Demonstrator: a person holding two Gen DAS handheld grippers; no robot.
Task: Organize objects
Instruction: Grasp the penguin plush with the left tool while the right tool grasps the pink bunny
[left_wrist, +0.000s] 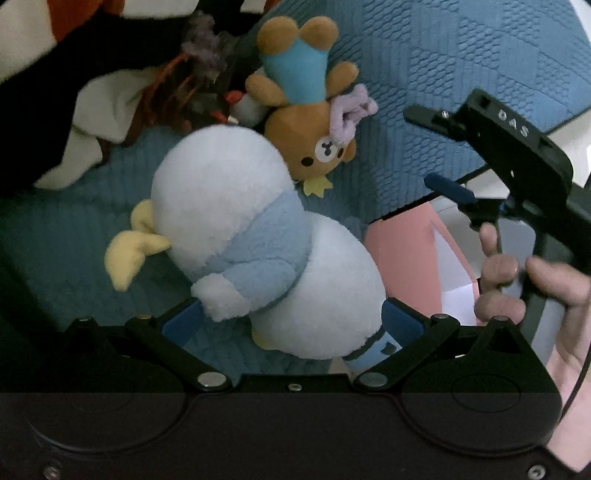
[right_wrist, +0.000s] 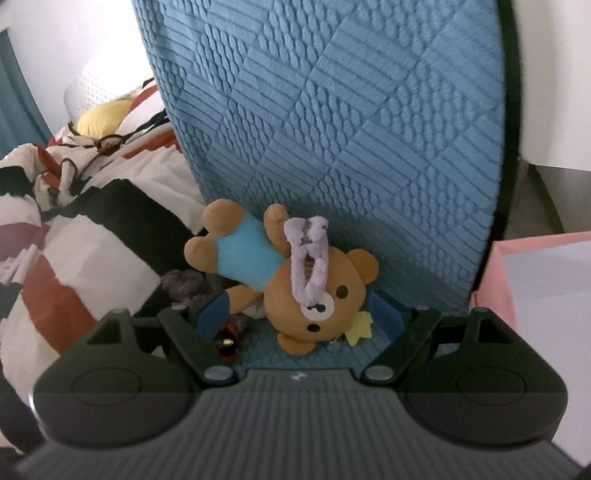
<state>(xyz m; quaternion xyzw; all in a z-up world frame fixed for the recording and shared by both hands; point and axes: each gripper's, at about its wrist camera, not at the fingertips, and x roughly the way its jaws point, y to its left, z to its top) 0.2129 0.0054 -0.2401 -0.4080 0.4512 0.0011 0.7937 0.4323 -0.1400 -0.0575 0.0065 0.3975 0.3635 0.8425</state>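
Between our left gripper's blue pads sits the white plush, a round-bodied toy in a pale blue fleecy top with yellow beak or feet showing at its left side and a blue-cuffed leg near the right pad. Both pads lie against its lower body, so we read the jaws as closed on it at a wide setting. It lies on the blue quilted bedspread, close to the bed's right edge.

Just beyond it lies the brown bear, on its back, head toward us, in a turquoise shirt, with a lilac fuzzy loop draped over its face and a yellow leaf-shaped tag by its chin. Our right gripper stands spread wide around the bear's head; we see gaps on both sides, so its pads do not press on it. In the left wrist view we see a hand on that gripper's handle.

Room is tight on the left, where a rumpled white, black and rust duvet crowds up, with a small dark tangle of red and grey bits at its foot. On the right, past the bed's edge, stands an open pink box, near both toys. Further up, the bedspread lies bare.
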